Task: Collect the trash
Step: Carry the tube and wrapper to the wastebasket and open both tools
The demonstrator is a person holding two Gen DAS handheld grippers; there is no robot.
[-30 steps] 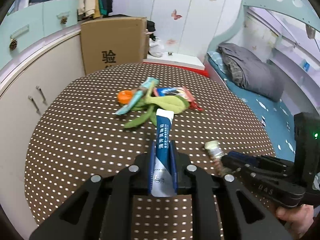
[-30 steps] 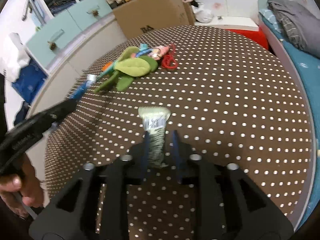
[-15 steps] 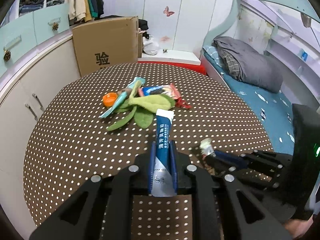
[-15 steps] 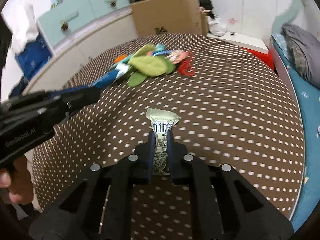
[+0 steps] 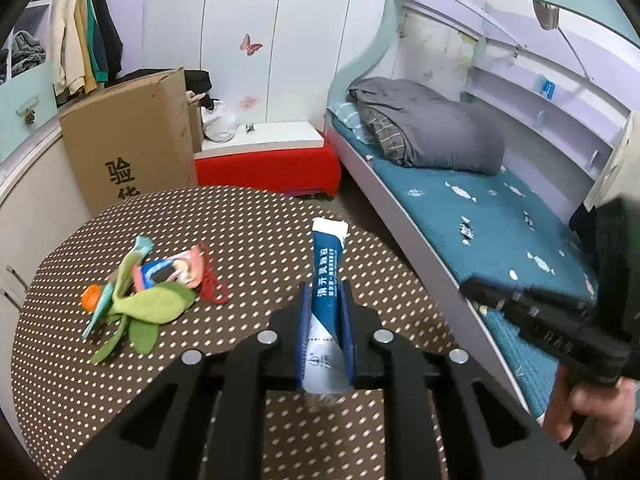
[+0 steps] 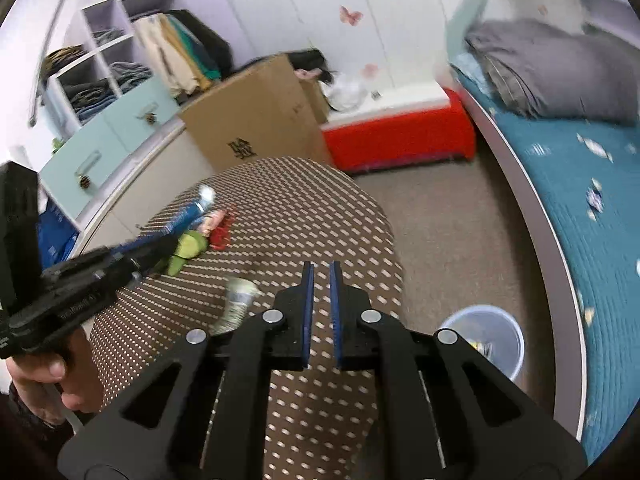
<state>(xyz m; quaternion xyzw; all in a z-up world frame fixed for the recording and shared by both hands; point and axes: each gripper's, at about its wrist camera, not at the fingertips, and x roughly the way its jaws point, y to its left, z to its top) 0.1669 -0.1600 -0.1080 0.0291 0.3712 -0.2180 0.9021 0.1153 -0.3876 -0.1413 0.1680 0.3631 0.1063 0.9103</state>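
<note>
Dotted brown table [image 5: 248,224], left tool [image 5: 325,300] clamping blue-and-white tube [image 5: 326,280], right tool [image 6: 320,280] narrowly parted, empty.

Dotted table [image 5: 248,232]: wrapper pile [image 5: 148,292], loose packet [image 6: 238,304].

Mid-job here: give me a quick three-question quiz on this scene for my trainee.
1. True or false: the left tool grips the blue tube.
2. Where does the bin stand? A on the table, B on the floor, C on the bed.
3. Fill in: nothing sits between the right tool's fingers; the pale wrapper shows to their ____.
Key: 1 true; 2 B; 3 left.
</note>
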